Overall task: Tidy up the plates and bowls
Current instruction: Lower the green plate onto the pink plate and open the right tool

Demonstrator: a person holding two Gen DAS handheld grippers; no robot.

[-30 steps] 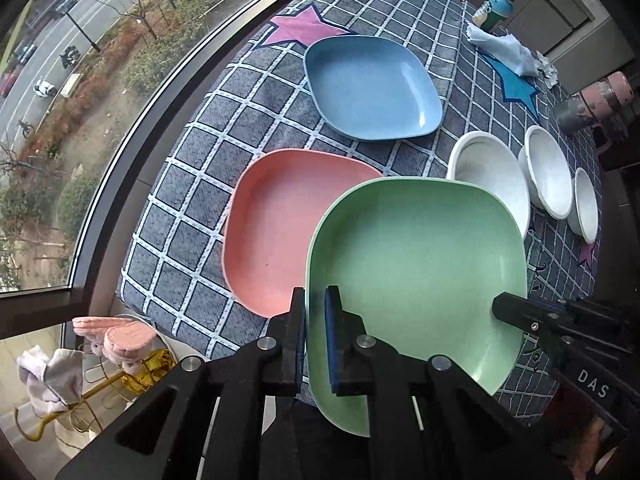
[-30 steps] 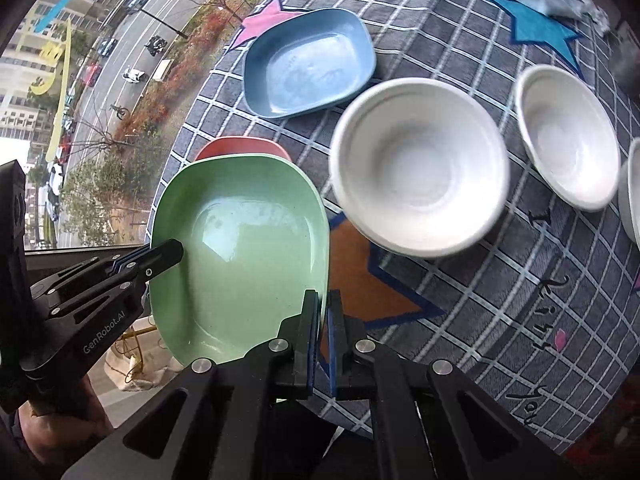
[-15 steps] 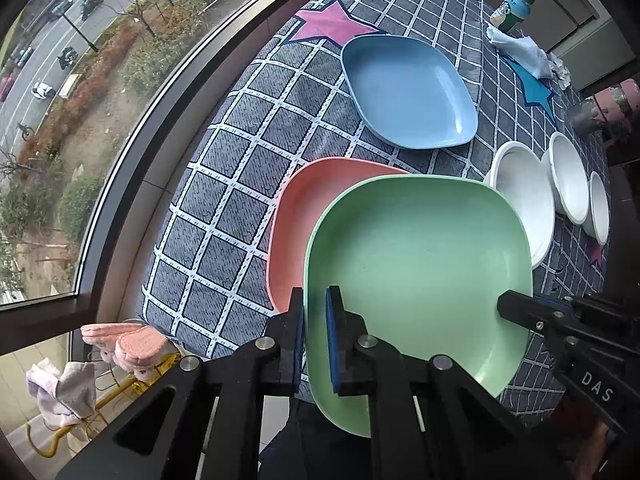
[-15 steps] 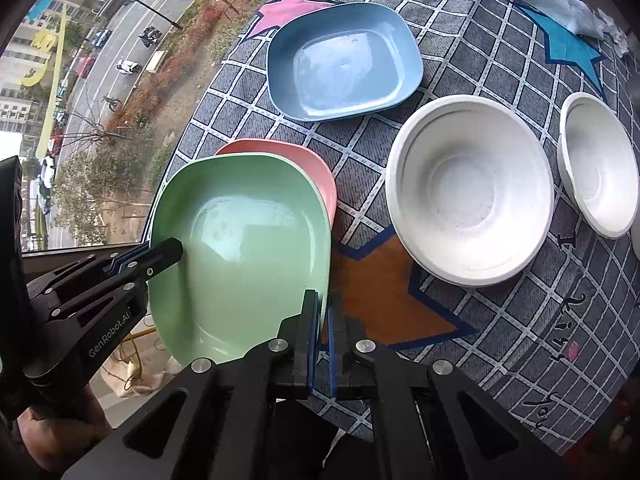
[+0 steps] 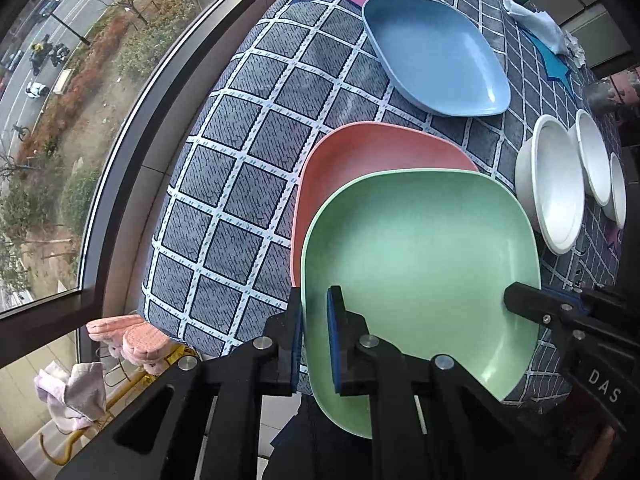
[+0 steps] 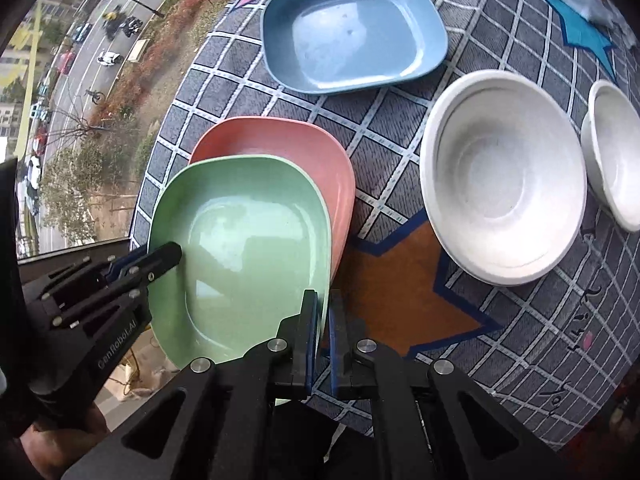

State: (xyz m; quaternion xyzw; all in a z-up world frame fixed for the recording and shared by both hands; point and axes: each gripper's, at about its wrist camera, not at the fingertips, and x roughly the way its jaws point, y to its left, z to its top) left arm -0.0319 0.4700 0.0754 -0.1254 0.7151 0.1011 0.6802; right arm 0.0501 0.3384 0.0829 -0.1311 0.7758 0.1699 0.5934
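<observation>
The green plate (image 5: 420, 264) is held in the air by both grippers, above the near edge of the table and partly over the pink plate (image 5: 372, 152). Whether it already touches the pink plate, I cannot tell. The left gripper (image 5: 314, 336) is closed narrow on the plate's left rim, with one pad on each side of the rim. The right gripper (image 6: 323, 332) is also closed narrow, on the rim at the opposite side. The pink plate lies on the checked tablecloth (image 5: 240, 168). Further back lies the blue plate (image 5: 436, 52), apart from the other two. To the right stand three white bowls in a row; the nearest one (image 6: 504, 176) is just beside the next.
</observation>
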